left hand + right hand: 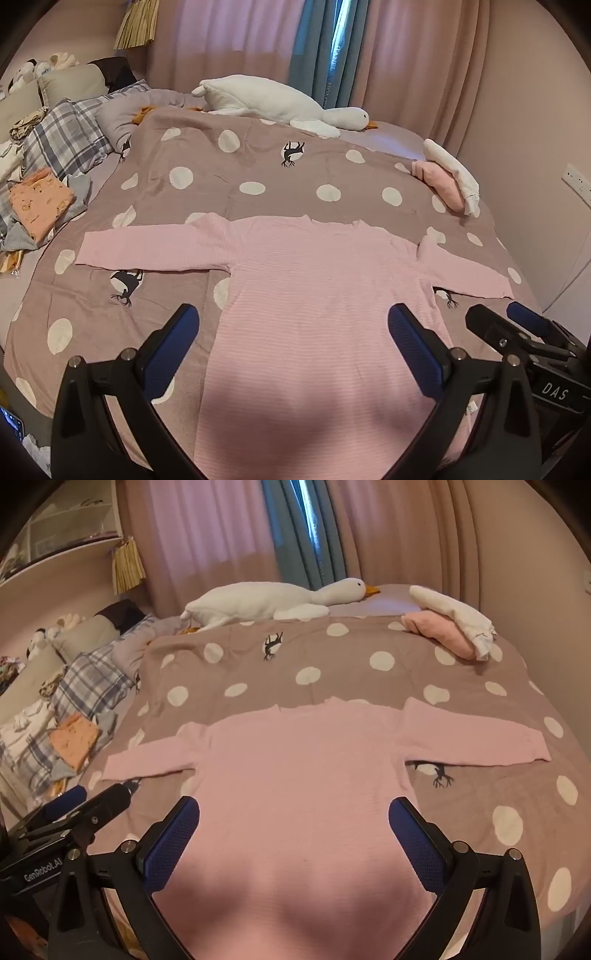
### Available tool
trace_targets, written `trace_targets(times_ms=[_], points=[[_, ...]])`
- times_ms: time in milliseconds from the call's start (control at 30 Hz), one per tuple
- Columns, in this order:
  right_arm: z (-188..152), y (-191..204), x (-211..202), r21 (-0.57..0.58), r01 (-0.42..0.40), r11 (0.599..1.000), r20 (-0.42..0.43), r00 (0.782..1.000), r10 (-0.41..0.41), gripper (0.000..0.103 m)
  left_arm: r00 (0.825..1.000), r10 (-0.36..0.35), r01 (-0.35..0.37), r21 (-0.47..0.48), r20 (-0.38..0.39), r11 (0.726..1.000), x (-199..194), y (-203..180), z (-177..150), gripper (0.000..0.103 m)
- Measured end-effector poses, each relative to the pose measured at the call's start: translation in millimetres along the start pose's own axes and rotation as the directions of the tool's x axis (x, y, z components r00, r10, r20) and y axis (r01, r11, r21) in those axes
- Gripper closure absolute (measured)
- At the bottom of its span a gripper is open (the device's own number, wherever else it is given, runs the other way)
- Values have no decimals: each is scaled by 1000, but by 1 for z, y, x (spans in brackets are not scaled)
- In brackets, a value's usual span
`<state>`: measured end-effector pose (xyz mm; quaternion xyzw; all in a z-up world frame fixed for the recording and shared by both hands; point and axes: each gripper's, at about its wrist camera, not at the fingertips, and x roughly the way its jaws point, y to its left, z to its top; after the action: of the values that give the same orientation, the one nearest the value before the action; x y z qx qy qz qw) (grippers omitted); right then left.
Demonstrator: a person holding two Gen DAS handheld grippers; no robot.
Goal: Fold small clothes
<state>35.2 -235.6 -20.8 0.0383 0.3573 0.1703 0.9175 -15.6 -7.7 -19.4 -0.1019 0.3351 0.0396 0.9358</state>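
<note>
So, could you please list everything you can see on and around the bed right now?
Long-sleeved top: one, pale pink, spread flat on the blanket, both sleeves out.
Blanket: one, mauve with white dots and black animal prints, covering the bed.
Plush goose: one, white with an orange beak, at the far edge of the bed.
Folded clothes: two, one pink and one white, far right of the bed.
Folded orange garment: one, with small prints, on a pile at the left.
Plaid pillow: one, grey and white, left.
Curtains: pink, with a teal one between.
Wall socket: one, white, right wall.
Left gripper: black with blue pads, open above the top.
Right gripper: same, open.
</note>
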Motion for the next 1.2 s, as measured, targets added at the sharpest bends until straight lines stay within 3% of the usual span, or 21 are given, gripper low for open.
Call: trace_targets(times_ms=[433, 733, 1200], points=[[-1, -5, -3, 10, 9, 1000, -9, 1000, -9, 1, 1000, -11, 11, 18, -14, 1000, 3, -3, 1, 1], [-5, 4, 0, -5, -1, 1000, 48, 999, 1, 1, 1000, -13, 13, 7, -20, 1000, 4, 2, -1, 1], [-5, 3, 3, 2, 28, 1000, 43, 999, -28, 1, 997, -62, 62, 0, -42, 998, 10, 3, -1, 1]])
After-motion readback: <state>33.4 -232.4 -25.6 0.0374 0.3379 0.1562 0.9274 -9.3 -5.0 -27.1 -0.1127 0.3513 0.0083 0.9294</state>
